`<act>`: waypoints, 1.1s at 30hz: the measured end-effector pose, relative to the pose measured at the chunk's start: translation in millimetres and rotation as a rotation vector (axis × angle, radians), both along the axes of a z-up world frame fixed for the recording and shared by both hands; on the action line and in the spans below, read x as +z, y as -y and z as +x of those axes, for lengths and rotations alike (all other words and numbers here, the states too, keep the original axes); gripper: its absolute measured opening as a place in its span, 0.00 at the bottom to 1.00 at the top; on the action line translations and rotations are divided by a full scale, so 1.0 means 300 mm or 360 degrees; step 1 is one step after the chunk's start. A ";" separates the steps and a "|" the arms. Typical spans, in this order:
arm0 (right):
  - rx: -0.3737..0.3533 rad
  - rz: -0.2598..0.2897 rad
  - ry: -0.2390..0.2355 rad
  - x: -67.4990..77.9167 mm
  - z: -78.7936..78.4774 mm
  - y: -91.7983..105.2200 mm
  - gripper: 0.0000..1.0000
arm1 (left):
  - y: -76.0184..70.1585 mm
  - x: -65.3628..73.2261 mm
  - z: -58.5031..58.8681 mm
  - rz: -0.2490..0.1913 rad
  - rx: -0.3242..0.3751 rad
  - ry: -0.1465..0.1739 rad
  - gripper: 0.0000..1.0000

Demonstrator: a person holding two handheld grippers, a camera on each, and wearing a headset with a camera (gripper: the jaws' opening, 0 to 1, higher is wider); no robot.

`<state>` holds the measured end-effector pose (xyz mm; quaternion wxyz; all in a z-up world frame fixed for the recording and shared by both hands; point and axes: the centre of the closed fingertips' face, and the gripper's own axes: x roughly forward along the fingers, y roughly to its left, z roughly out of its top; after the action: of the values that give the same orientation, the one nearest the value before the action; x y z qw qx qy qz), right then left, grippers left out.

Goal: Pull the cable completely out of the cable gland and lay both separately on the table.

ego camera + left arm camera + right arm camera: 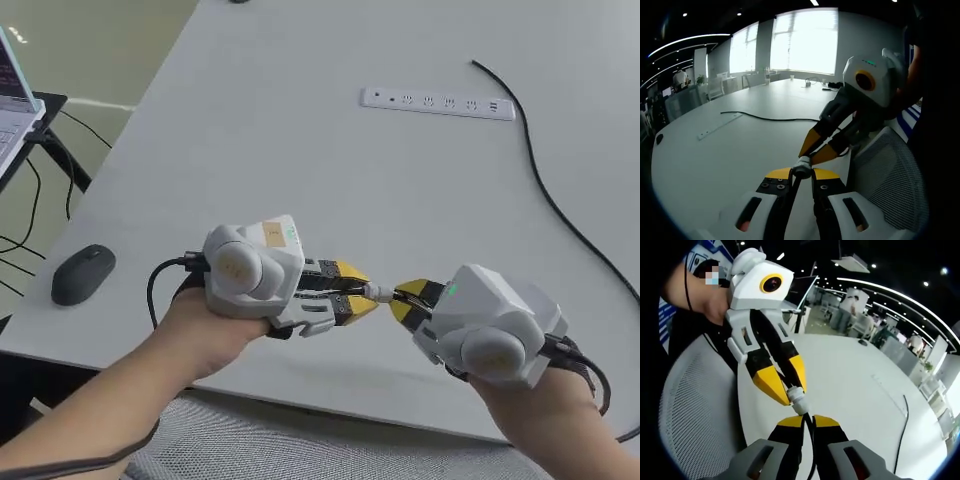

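White cable gland (380, 292) hung between my claw tips over the near edge of the worktop (300, 150), left claw (368, 291) clamped on it, right claw (396, 299) apparently clamped on the black cable (810, 440), whose axis ran straight through both claws, which I judged favoured a rightward pull.
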<state>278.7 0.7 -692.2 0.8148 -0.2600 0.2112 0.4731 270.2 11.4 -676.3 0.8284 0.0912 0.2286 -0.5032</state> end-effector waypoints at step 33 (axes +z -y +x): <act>-0.0824 0.0344 -0.0613 -0.172 0.074 0.275 0.01 | 0.003 0.038 0.026 -0.0058 0.0010 0.0022 0.15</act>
<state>301.0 -81.9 -743.7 0.8760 -0.0158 0.3688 0.3105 277.8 10.4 -664.9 0.8331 0.0787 0.2139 -0.5040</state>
